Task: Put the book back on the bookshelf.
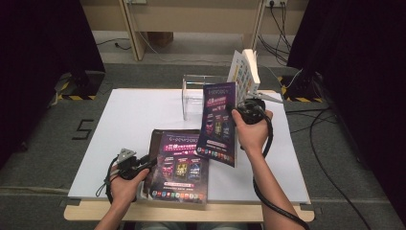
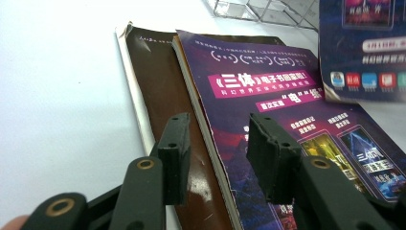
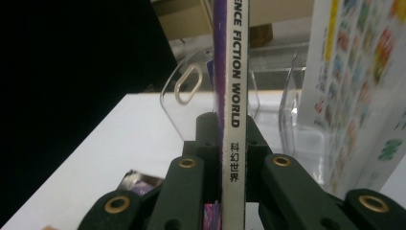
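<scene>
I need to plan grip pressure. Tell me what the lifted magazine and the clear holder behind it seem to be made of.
Lifted magazine, clamped by the right gripper: paper with a glossy printed cover, judging by the sheen and the thin white spine.
Clear holder: apparently rigid transparent plastic, perhaps acrylic; the board shows through it and its edges catch light.

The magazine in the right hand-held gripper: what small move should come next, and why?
Probably carry the magazine toward the clear holder and line it up with an open slot. The right hand-held gripper is clamped on its spine, holding it upright above the table, and the holder stands just behind it with a book already in it.
</scene>
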A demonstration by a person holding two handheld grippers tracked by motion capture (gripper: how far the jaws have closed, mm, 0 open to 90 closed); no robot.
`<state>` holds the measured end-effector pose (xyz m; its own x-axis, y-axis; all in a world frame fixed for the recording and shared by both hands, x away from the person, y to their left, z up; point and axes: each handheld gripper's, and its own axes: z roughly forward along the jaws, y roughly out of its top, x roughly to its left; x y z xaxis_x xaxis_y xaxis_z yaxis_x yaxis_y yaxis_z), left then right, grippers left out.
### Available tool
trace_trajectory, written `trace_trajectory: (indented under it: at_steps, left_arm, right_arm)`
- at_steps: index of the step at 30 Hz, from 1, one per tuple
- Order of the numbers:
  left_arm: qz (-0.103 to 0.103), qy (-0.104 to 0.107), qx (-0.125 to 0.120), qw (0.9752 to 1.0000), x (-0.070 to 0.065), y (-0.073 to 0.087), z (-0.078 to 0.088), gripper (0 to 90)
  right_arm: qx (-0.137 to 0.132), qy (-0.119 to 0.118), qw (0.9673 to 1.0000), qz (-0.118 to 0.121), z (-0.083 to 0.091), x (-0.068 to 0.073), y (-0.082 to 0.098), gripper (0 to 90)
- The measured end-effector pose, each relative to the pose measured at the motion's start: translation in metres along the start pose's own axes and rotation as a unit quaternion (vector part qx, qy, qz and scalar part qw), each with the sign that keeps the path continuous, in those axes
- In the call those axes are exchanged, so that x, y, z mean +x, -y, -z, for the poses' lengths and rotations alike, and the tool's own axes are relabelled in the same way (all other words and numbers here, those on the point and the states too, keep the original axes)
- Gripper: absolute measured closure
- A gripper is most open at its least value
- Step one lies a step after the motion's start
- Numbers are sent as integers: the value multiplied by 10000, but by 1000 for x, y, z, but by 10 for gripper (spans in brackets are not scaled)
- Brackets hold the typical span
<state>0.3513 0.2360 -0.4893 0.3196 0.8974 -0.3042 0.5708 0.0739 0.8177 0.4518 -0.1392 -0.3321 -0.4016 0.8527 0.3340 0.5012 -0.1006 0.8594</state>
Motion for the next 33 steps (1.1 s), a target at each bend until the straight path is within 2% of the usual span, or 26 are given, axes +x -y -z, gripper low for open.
trace_trajectory:
  at_steps: [8, 16, 22, 33]
  left_arm:
    - [-43, -2, -27, 10000, 0, -1, 0, 592]
    - [-81, 10, -14, 10000, 1, 0, -1, 594]
    - [-87, 1, 10, 10000, 2, 1, -1, 594]
    - [-91, -8, -1, 10000, 3, 1, 0, 596]
  right_arm:
    - [-338, 247, 9990, 131, -4, -1, -23, 832]
    - [-532, 405, 9975, 227, -22, 1, -41, 832]
    - [-652, 425, 9969, 147, -38, 1, -52, 832]
    - [-847, 544, 9947, 211, -59, 5, -68, 832]
